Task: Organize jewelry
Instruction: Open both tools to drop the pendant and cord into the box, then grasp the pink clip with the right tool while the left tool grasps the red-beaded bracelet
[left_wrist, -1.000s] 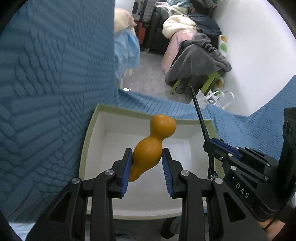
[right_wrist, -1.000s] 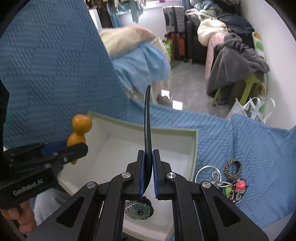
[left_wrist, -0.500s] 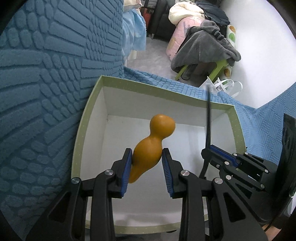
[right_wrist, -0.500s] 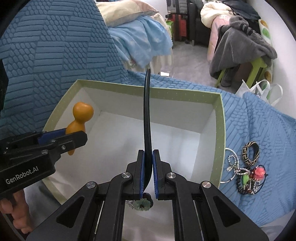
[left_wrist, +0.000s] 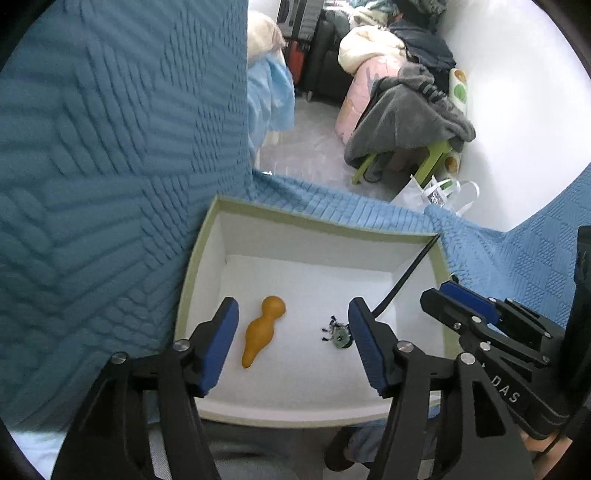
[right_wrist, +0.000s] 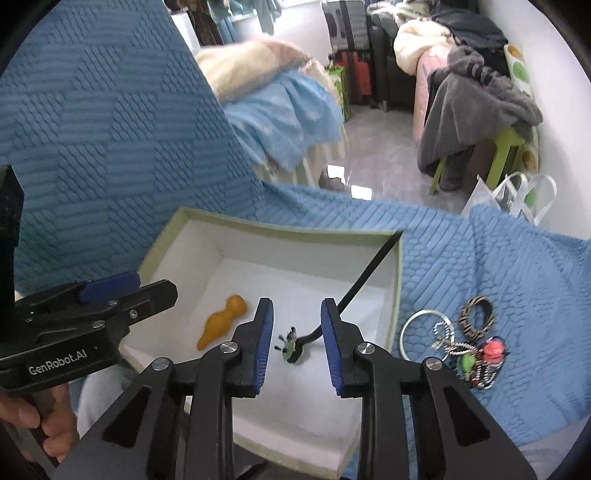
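A white box with a green rim (left_wrist: 199, 254) (right_wrist: 397, 280) sits on the blue quilt. An orange gourd-shaped piece (left_wrist: 261, 335) (right_wrist: 221, 325) lies on its floor at the left. A black hair stick with a green flower end (left_wrist: 402, 280) (right_wrist: 364, 280) lies in the box, its tip leaning on the right rim. My left gripper (left_wrist: 293, 343) is open and empty above the box. My right gripper (right_wrist: 297, 345) is open and empty above the flower end (right_wrist: 290, 345).
Loose jewelry lies on the quilt right of the box: a silver bangle (right_wrist: 424, 332), a patterned ring (right_wrist: 476, 317) and a beaded tangle with a red bead (right_wrist: 476, 360). Beyond the bed are a floor, a green stool with clothes (right_wrist: 480, 110) and a bag.
Both grippers have opened and pulled back. The orange piece and the hair stick were let go and now lie inside the box.
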